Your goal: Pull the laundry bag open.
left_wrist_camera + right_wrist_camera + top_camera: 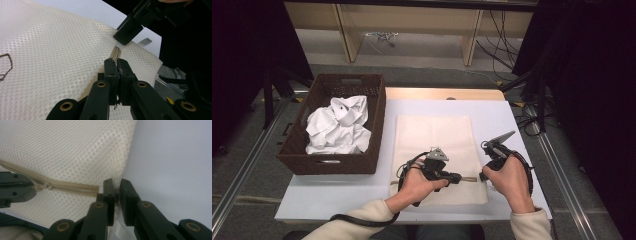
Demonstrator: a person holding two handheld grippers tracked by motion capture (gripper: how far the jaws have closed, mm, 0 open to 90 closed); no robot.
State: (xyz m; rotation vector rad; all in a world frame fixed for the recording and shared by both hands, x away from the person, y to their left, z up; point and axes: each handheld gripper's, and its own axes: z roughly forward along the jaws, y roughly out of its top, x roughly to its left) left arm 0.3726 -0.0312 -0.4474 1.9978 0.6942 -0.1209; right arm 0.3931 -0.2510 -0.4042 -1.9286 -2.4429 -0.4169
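A cream mesh laundry bag [432,135] lies flat on the white table [497,115], its zipper [72,187] running along the near edge. My left gripper [461,178] is shut on the zipper pull [48,186], level with the bag. In the left gripper view the jaws [117,65] meet on the zipper line. My right gripper [482,176] is shut on the bag's near right corner, just past the zipper's end; a bit of mesh shows between its jaws [115,187]. The two grippers face each other, a short gap apart.
A dark wicker basket [332,165] stands at the table's left with a crumpled white shirt [337,125] inside. Bare table runs right of the bag. Beyond the far edge are a wooden frame and cables on the floor.
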